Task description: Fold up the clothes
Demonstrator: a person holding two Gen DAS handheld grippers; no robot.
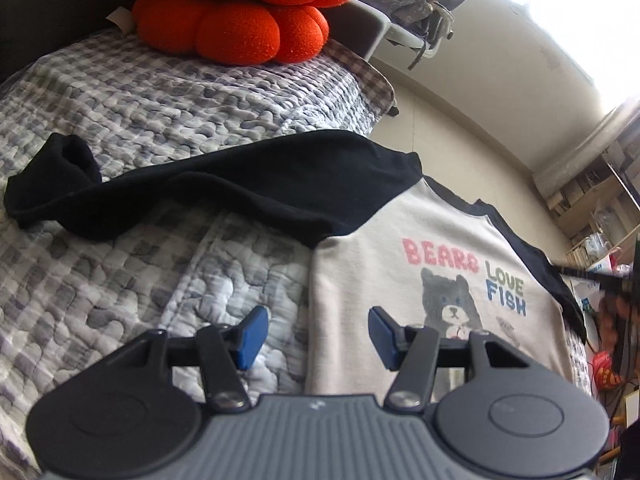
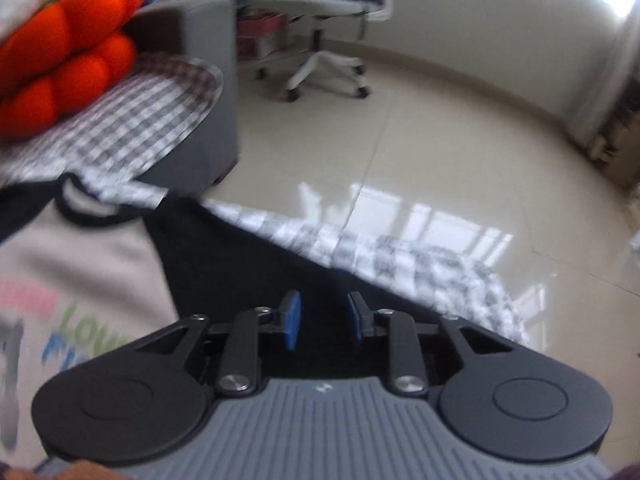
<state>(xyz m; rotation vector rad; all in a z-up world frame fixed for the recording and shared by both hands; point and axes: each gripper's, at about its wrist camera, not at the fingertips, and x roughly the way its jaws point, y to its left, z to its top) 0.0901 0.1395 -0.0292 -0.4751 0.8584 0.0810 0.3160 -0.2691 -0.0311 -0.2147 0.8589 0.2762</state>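
A: Where is the shirt [image 1: 400,232]?

B: Spread flat on the checked quilt [image 1: 120,112]. The left gripper [image 1: 316,336] hangs over its side edge, fingers apart with nothing between them; one black sleeve [image 1: 192,192] stretches out beyond the left finger.

A: The right one?

B: The right gripper [image 2: 322,320] is over the other black sleeve [image 2: 240,256], fingers parted, clamping nothing. The picture is blurred.

Cream raglan shirt [image 1: 384,216] with black sleeves, bear print, lying face-up, flat on checked quilt [image 1: 120,120]
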